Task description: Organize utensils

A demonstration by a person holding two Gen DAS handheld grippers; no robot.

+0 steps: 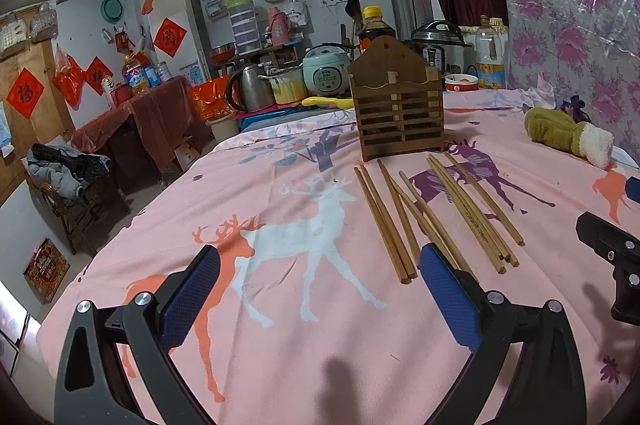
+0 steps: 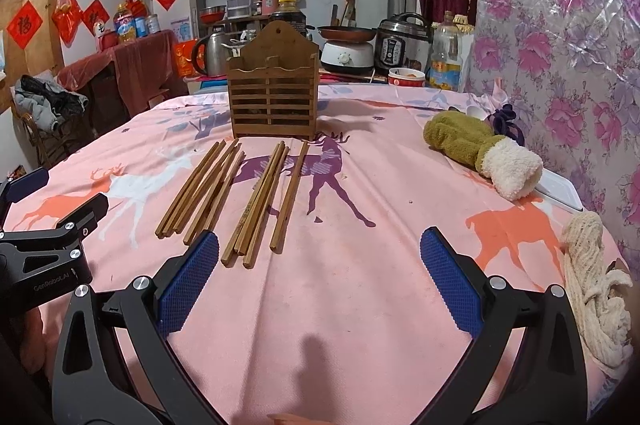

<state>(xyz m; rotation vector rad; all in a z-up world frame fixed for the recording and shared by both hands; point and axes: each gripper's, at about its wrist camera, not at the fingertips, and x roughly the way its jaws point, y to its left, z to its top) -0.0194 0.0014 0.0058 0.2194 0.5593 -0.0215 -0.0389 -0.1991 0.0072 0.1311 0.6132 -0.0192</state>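
Our left tongs [image 1: 320, 289] hang low over the near edge of the counter [image 2: 360, 289], blades spread wide with nothing between them. Only the deer-print cloth [image 1: 288, 233] shows in the gap, so we judge no pick has begun. The right blade sits just in front of the near ends of the left bunch [image 1: 384, 221] of chopsticks, though we cannot tell whether it touches them.

That bunch lies flat toward the middle of the counter, the sticks roughly side by side and a couple crossing. The right bunch [image 2: 260, 201] lies just beside it, with one stick set slightly apart on its right. All point with their far ends at the holder [image 2: 273, 93], which stands upright toward the far edge, directly behind them. It looks empty through its slats, as far as we can see. We take the layout as deliberate: sticks aimed at the holder need only a lift, a tilt upright and a drop into a compartment.

Our right tongs [image 2: 320, 285] are likewise wide and empty, over bare cloth near the front edge, the left blade close to the right bunch's near ends.

Farther right, a glove [image 2: 480, 149] lies by the right edge and a bundle of pale yarn [image 2: 592, 277] by the near right corner, both well clear of the chopsticks.
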